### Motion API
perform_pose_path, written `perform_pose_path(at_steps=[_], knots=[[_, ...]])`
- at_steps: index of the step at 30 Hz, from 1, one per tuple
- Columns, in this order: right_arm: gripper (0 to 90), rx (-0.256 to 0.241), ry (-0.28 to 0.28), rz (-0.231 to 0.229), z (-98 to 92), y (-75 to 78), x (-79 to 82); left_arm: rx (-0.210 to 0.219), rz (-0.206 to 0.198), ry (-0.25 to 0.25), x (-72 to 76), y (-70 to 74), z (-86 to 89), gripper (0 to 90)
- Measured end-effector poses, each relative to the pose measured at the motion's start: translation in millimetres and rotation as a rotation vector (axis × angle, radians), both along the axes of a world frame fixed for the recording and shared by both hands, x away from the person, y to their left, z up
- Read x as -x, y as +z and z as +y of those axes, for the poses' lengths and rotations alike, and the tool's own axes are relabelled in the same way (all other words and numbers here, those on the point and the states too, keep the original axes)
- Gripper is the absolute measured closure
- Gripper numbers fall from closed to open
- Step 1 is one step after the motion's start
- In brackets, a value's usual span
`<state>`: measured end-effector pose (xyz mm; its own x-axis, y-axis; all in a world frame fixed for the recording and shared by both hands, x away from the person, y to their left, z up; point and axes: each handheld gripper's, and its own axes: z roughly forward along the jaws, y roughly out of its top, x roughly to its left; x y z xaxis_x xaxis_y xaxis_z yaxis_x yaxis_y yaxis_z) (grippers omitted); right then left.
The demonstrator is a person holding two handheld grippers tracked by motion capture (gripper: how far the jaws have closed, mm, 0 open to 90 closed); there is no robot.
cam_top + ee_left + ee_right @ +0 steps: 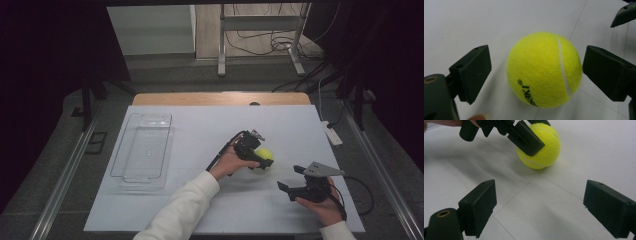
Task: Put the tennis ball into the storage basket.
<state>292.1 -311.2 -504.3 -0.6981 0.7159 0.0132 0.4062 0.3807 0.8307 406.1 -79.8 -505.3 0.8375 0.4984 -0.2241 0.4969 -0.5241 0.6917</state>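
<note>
Tennis ball (544, 70): yellow, round, no long axis; rests on white table (210, 130), right of centre. Left gripper (536, 71): jaws wide open, flanking the ball at 9 and 3 o'clock, not touching. Right gripper (539, 207): jaws spread, empty, ball toward 12 o'clock.

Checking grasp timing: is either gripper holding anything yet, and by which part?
Nothing is held. The left gripper straddles the tennis ball, jaws open beside it; the right gripper is open.
</note>
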Motion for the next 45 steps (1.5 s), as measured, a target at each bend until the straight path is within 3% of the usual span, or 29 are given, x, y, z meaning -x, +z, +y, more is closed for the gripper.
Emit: perform_pose_path(at_steps=[8,12,22,31,45], knots=[[11.8,0.001,0.0,-0.001,-0.1,0.0,-0.1,-0.028,0.025,-0.003,-0.4,-4.9,-3.4,15.1],[11.8,0.0,-0.001,-0.001,-0.1,0.1,0.1,-0.008,0.051,-0.015,-0.7,-4.6,-3.0,22.9],[11.8,0.0,-0.001,-0.002,-0.3,0.3,0.2,-0.032,0.029,-0.007,0.6,-1.7,-3.5,26.5],[11.9,-0.005,-0.005,-0.008,-0.8,0.5,0.1,-0.013,0.028,0.004,-0.3,5.1,4.1,26.6],[11.9,-0.006,-0.006,-0.005,-0.7,0.6,0.4,0.002,-0.014,-0.001,6.9,16.2,10.9,26.6]])
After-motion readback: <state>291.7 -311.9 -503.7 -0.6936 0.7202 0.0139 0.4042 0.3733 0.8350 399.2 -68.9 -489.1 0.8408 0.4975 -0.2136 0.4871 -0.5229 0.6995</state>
